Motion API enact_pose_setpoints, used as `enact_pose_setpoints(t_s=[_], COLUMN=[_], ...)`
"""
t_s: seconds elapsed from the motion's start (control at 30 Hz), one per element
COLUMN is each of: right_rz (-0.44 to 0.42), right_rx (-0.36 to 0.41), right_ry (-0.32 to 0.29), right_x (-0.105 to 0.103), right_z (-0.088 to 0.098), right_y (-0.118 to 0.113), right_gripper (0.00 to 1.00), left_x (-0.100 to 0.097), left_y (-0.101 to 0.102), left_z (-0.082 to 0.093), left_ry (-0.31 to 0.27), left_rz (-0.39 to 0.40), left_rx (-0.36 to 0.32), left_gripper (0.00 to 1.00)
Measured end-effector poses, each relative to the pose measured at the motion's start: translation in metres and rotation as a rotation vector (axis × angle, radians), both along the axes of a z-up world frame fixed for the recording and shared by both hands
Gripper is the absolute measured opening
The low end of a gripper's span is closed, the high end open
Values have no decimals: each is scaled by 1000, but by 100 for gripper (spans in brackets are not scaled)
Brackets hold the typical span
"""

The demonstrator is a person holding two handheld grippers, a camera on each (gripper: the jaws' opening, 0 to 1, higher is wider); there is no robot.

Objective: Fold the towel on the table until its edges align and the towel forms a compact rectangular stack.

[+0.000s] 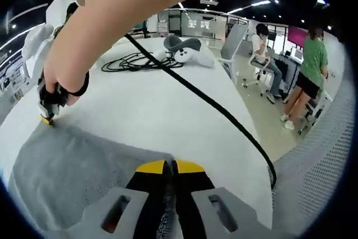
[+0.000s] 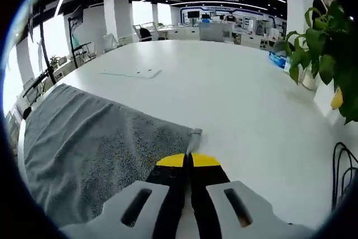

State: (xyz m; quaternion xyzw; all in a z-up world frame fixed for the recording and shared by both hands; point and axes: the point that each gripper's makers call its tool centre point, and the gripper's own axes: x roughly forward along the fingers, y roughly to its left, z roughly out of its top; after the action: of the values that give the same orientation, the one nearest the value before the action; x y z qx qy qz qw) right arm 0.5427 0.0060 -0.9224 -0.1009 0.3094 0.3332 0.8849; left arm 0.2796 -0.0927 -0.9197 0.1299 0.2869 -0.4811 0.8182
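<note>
On the white round surface (image 1: pixel 168 110) lies a grey terry towel (image 1: pixel 78 177), spread flat at the near edge. Left hand-held gripper (image 1: pixel 170 166), yellow-tipped black jaws pressed together, a thin fold of towel edge pinched between them. Right hand-held gripper (image 2: pixel 189 159) likewise closed, jaws meeting on the towel's corner (image 2: pixel 193 135), which sticks up slightly past the tips. In the left gripper view the right hand-held gripper shows again at the towel's far corner, tip touching the cloth, a person's bare forearm (image 1: pixel 128 15) reaching down to it across the top of the view. Black cable (image 1: pixel 207 100) runs diagonally over the surface to its rim; a coiled black cable (image 1: pixel 134 60) and a white-and-grey headset (image 1: pixel 187 48) sit well beyond the towel. Two people (image 1: pixel 305 71) stand or sit by desks off to the side. Right gripper view: flat white sheet (image 2: pixel 134 73) far across the surface, green potted plant (image 2: pixel 324 43) at the edge
</note>
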Motion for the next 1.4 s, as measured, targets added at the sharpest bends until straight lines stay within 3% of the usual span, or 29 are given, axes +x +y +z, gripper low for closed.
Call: enact_pose_setpoints(t_s=[0.2,0.5,1.2,1.4], right_rz=[8,13,-76,-86], right_rx=[-5,-17,-59,-50], right_ry=[-5,-19,-23,-20], right_x=[0,-2,0,0], right_z=[2,9,8,9], right_y=[-1,-15,-95,-104], right_gripper=[0,0,0,0], left_x=[-1,-5,-7,-6], left_y=[-3,-17,-83,-90], left_z=[0,2,10,13], left_ry=[-9,22,27,29], left_rz=[-10,-13,-134,-140], left_rx=[19,-5,-41,-51], left_gripper=[5,4,4,4])
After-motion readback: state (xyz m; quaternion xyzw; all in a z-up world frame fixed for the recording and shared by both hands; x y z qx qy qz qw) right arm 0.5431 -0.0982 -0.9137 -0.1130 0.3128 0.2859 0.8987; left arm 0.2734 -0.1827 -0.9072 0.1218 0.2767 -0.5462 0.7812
